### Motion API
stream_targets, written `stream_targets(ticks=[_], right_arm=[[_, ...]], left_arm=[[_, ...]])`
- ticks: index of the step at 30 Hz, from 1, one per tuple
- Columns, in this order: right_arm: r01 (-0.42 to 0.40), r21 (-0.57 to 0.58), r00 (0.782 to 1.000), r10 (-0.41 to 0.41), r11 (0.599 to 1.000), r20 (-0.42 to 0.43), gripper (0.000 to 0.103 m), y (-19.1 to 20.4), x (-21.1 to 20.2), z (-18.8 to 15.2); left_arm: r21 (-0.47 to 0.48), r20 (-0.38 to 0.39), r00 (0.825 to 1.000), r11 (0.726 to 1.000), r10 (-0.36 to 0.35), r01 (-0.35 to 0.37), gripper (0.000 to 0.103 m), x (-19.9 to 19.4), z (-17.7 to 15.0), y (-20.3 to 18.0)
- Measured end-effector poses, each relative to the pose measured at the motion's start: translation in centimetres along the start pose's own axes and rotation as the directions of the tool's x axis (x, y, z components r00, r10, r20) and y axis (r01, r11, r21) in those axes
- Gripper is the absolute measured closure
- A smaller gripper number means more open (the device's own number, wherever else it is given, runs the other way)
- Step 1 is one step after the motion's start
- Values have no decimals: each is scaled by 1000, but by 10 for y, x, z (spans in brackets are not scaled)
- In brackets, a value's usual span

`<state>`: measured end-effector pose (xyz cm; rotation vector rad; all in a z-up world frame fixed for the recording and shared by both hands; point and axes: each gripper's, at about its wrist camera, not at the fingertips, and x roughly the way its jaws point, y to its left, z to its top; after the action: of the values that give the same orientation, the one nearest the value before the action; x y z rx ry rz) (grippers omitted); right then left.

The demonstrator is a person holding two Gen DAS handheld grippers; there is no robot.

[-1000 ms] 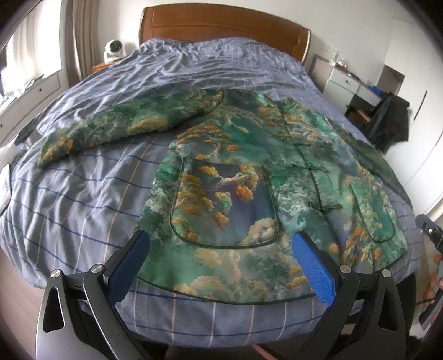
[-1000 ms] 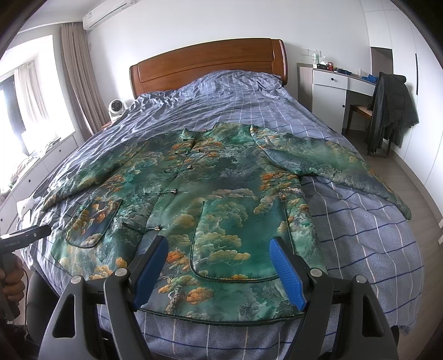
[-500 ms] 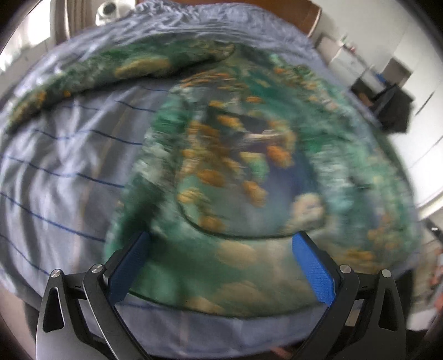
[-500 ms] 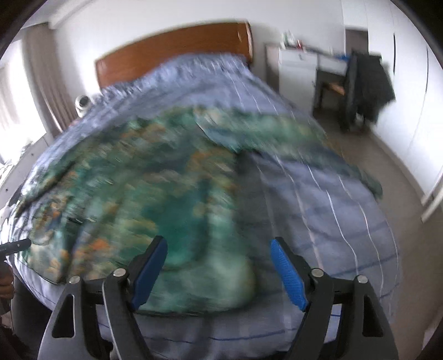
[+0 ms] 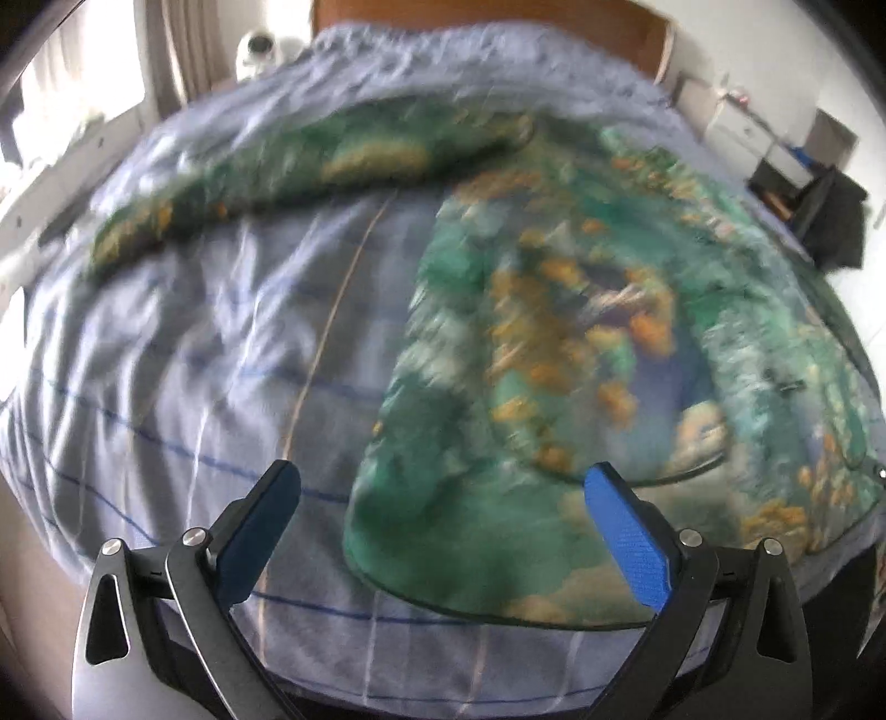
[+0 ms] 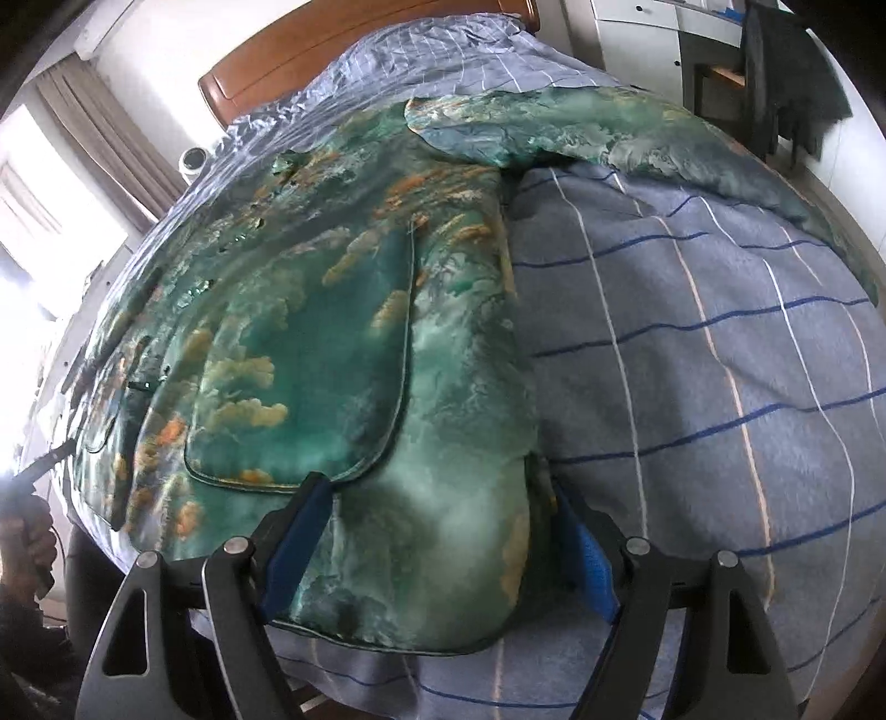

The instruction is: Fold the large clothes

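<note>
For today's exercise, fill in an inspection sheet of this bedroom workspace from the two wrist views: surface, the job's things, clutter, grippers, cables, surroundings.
Surface: bed under a blue-grey checked cover, wrinkled.
Job's things: green patterned jacket lying flat, front up, both sleeves spread out to the sides, hem at the near edge of the bed.
Clutter: nothing seen on the bed besides the jacket.
Grippers: left gripper open above the jacket's hem corner, nothing between its pads; right gripper open, straddling the other hem corner, pads not yet pressing.
Cables: nothing seen.
Surroundings: wooden headboard, white desk, dark garment over a chair, curtains.
</note>
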<state>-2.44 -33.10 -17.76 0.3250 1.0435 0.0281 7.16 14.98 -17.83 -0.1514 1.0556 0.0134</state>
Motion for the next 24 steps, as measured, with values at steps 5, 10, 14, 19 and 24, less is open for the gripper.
stream_targets(ticks=[5,10,14,19,24], right_arm=[[-12,7,1000,13,1000,-16,23,-4,0,2],[19,-9,1000,-19,1000,-23,78,2,-6,6],[20,-31,1000,-20,999,-19,88,9,-13,9],[35,-53,999,-36,998,-13,89,11,-30,2],[39,-47,999,-40,998,-15,88,5,-31,-1]], left_arm=[[-45,-86,990,993,-114,111,18,20,-6,-2],[-22,-85,987,990,-137,136,85,9,-8,-9],[-16,-68,985,988,-157,156,90,-5,-13,-8],[19,-69,986,988,-154,155,90,-19,-16,-7],[52,-80,990,992,-114,118,83,-9,-16,-7]])
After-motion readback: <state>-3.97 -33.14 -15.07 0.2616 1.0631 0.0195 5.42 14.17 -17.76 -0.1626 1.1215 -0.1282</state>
